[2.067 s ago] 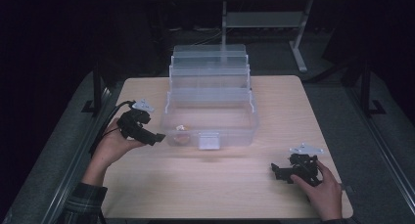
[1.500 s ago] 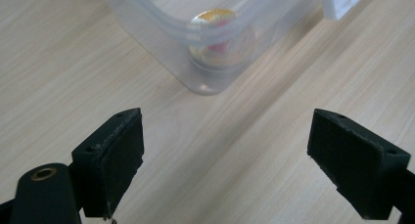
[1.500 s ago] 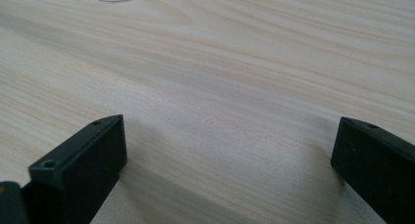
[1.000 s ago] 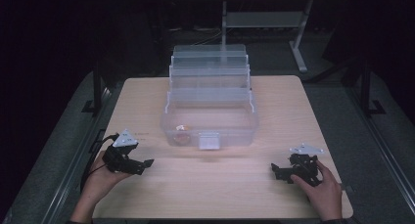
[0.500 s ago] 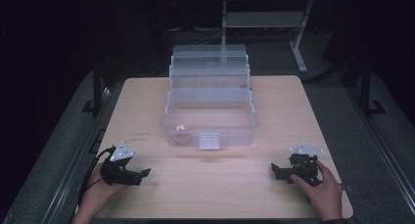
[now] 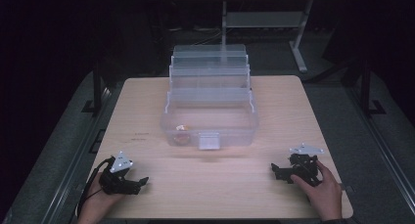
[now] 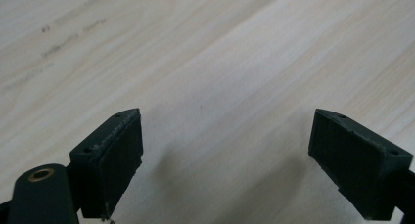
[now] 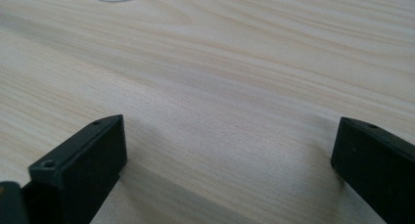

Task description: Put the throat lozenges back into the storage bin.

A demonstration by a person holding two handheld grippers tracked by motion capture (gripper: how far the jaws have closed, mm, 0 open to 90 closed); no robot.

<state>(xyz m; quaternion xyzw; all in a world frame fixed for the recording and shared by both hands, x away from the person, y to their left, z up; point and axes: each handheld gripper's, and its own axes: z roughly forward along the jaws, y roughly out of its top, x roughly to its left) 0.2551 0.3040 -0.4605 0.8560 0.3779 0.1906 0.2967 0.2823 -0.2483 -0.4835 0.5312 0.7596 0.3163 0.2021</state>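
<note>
Left tool point(image 6: 139, 183) has withdrawn from clear, tiered plastic box point(image 6: 210, 109).

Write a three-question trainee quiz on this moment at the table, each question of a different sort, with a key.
1. True or false: the left gripper holds something between its jaws.
2. The small object in the clear tiered box lies in which part? A) top tier B) bottom bin, near its front left corner C) on the table outside it
3. Fill in: the right gripper rests with jaws ____.

Key: 1 false, jaws apart over bare wood; 2 B; 3 open.
</note>
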